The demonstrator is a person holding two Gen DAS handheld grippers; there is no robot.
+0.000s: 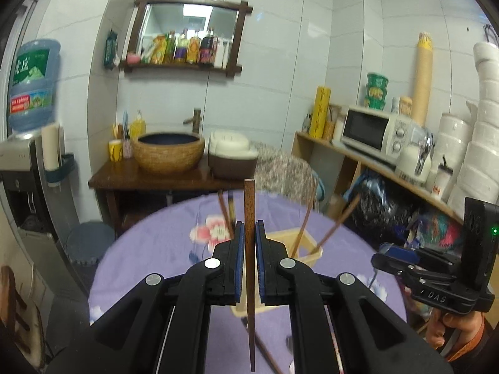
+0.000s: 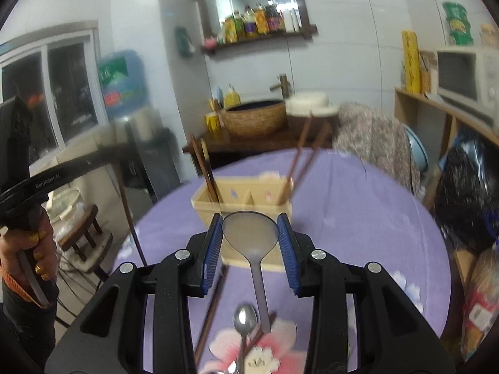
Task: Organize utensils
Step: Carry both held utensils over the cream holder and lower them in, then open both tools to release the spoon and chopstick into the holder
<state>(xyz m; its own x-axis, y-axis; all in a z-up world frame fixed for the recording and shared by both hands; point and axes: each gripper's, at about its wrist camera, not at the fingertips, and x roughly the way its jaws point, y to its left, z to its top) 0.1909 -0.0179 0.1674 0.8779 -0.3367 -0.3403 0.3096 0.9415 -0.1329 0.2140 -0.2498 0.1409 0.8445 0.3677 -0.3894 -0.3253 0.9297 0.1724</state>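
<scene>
Wooden chopstick (image 1: 249, 233) being clamped upright by left gripper (image 1: 249, 243), hiding much of the beige holder (image 1: 307, 243). Holder standing far on the purple tablecloth (image 2: 358, 205), keeping chopsticks (image 2: 301, 152) leaning in both end compartments. Right gripper (image 2: 251, 246) gripping translucent ladle (image 2: 251, 233); steel spoon (image 2: 244, 318) lying near, partly cut off.
</scene>
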